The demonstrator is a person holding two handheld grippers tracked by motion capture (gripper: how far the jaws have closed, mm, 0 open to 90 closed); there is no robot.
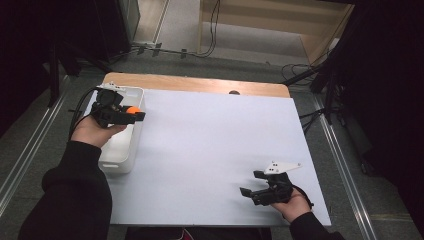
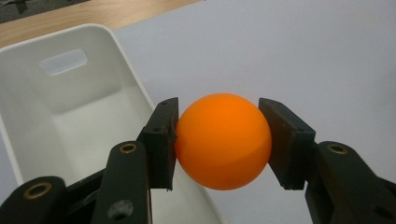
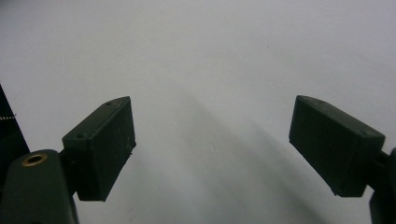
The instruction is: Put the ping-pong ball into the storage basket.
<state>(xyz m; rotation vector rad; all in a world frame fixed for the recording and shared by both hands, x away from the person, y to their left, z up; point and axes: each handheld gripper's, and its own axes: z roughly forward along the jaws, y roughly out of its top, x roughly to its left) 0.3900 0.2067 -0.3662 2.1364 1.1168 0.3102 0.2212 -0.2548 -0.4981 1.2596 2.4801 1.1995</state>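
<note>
Pinched between the left gripper's [image 2: 223, 140] fingers [image 2: 161, 140], an orange ball [image 2: 223, 141] hangs above the white bin's [image 2: 28, 116] right rim, probably for dropping in; the right gripper [image 3: 212, 144] rests open over the table [image 1: 210, 145].

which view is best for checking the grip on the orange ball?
Left gripper view: the orange ball sits large between the left gripper pads, both touching it, beside the white bin. High view shows the ball as a small orange spot over the bin's rim. Right gripper view looks at bare white table.
</note>
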